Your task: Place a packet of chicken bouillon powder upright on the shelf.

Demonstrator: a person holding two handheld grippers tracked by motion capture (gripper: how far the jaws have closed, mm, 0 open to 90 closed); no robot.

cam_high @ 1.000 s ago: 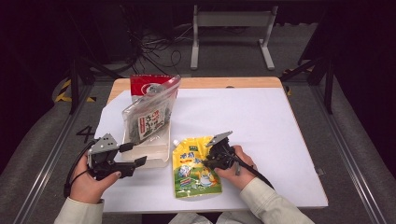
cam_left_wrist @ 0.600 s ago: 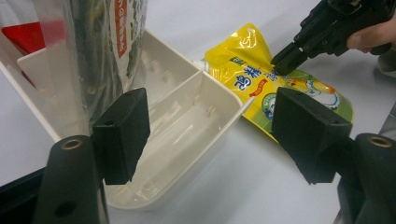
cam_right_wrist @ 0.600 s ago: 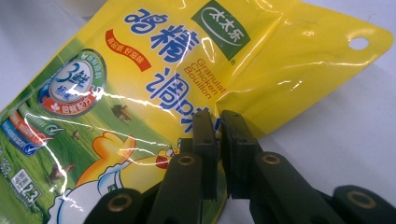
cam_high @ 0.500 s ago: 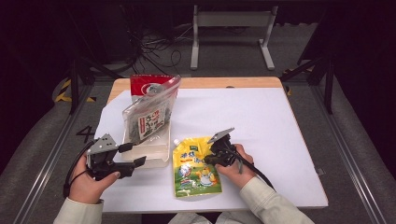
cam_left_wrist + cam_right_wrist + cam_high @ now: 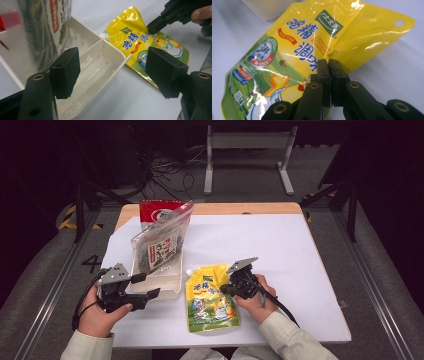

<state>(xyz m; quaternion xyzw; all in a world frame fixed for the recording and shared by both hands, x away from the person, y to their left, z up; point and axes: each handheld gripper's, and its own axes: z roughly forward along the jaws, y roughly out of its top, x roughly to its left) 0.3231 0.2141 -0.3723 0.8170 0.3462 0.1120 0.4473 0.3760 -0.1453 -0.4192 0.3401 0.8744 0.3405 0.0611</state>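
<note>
the glossy yellow and green stand-up pouch with a white corner spout (image 5: pixel 211 297) is lying flat on the white table covering (image 5: pixel 300 270), its long axis running from the spout at the far end back toward the person. the right gripper (image 5: pixel 231 288) is pinching the pouch's right edge: its jaws have just been closing and are now sitting nearly together, with a fold of the yellow film caught between the black fingertips (image 5: pixel 324 65) (the film is puckering up around them in the right gripper view). so the pouch is spreading out leftward from those fingertips, most of its body still resting on the covering.

just beyond the pouch's left edge, farther from the right fingers, the white plastic divided tray (image 5: pixel 169 282) is sitting with a clear zip bag of dark seaweed (image 5: pixel 159 245) standing in its far part; its near compartment is looking empty. the left gripper (image 5: pixel 150 286) is hovering over the tray's near end, jaws spread wide and gripping nothing. judging by this, the right hand is the one placed to carry the pouch leftward to the tray.
</note>
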